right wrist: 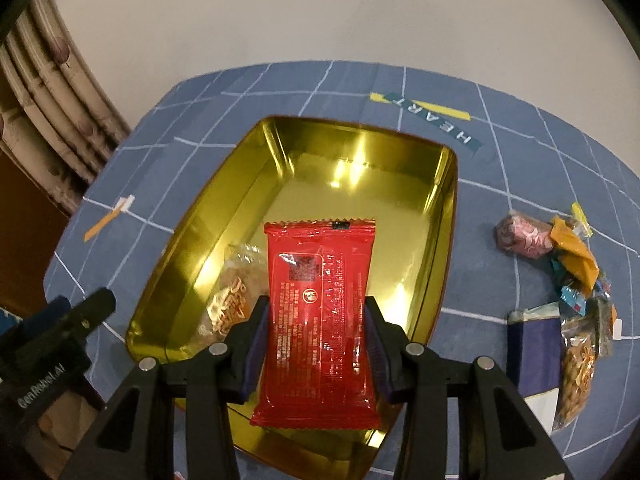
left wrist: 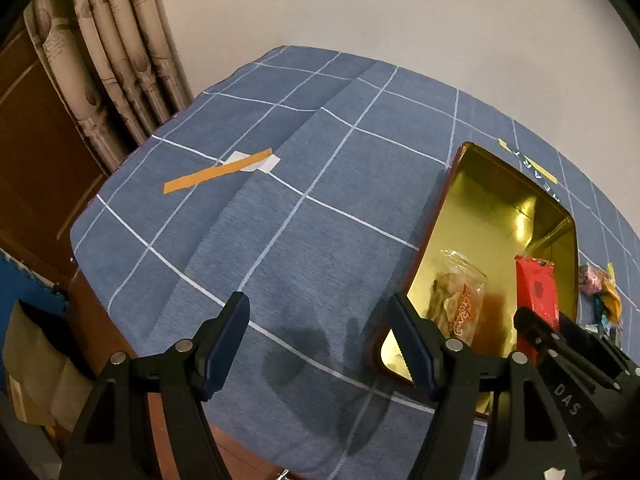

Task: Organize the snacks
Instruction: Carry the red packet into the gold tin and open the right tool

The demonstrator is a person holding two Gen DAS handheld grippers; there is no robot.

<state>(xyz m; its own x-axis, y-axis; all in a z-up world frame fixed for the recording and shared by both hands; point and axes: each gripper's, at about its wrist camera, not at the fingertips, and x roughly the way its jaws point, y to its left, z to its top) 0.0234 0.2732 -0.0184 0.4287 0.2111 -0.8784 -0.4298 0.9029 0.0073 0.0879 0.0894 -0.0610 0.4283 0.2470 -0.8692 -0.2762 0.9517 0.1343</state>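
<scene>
**Snacks: one red packet held over the gold tin, loose pile waiting**

Red foil snack packet [right wrist: 320, 316]: clamped by its long edges between the fingers of the right gripper [right wrist: 316, 344], held flat above the near end of the gold tin [right wrist: 224, 224], apparently so it can drop in flat.

Clear-wrapped snack with orange lettering [right wrist: 228, 300]: already lying in the tin, left of the red packet, near the left wall.

Remaining snacks [right wrist: 568, 280]: mixed wrappers heaped on the desk [right wrist: 500, 160], apart from the tin's right wall; judged still to be sorted.

Left gripper [left wrist: 320, 344]: fingers apart, holding nothing, hanging above the blue checked cloth [left wrist: 280, 160] just left of the tin, probably waiting clear of the drop.

Orange tape strip [left wrist: 218, 176]: stuck to the cloth, well away from the tin.
</scene>
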